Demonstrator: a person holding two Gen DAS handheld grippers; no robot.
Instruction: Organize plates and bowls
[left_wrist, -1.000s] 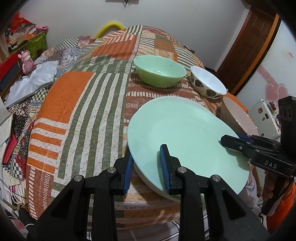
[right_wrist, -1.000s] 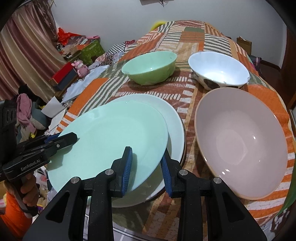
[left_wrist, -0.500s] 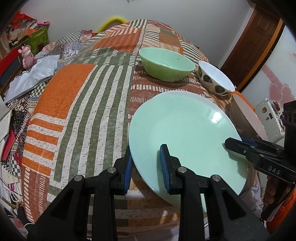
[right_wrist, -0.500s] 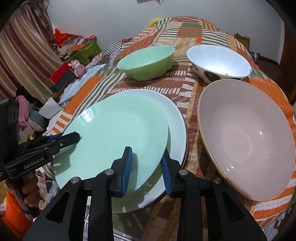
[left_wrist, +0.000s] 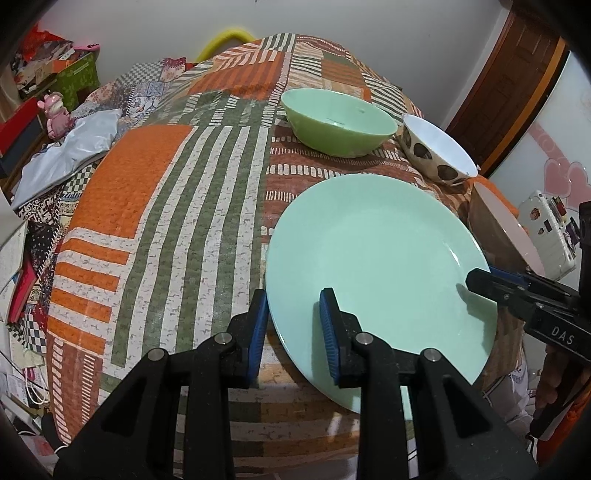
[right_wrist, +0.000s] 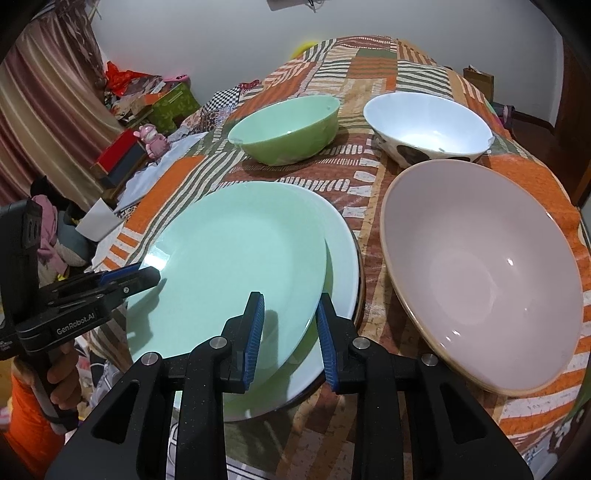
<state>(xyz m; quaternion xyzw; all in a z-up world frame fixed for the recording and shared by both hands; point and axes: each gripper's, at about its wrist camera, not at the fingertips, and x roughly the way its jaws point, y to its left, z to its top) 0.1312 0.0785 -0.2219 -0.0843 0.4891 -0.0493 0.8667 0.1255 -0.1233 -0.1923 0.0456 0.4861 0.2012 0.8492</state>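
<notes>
- Two grippers flank one mint-green plate (right_wrist: 236, 269): its near rim runs between the pads of the left gripper (left_wrist: 293, 332) and of the right gripper (right_wrist: 290, 334), on opposite edges.
- The left gripper is clenched on the plate's rim; the right gripper's jaws are closing with the rim between them.
- The plate lies over a white plate (right_wrist: 341, 266) on the patchwork cloth (left_wrist: 166, 206).
- Both grippers tilt steeply downward, a hand (right_wrist: 61, 373) gripping the left one's handle.
- Beyond the tips stand a green bowl (right_wrist: 286, 129) and a spotted bowl (right_wrist: 428, 127); a pink bowl (right_wrist: 484, 273) sits right of the right gripper.
</notes>
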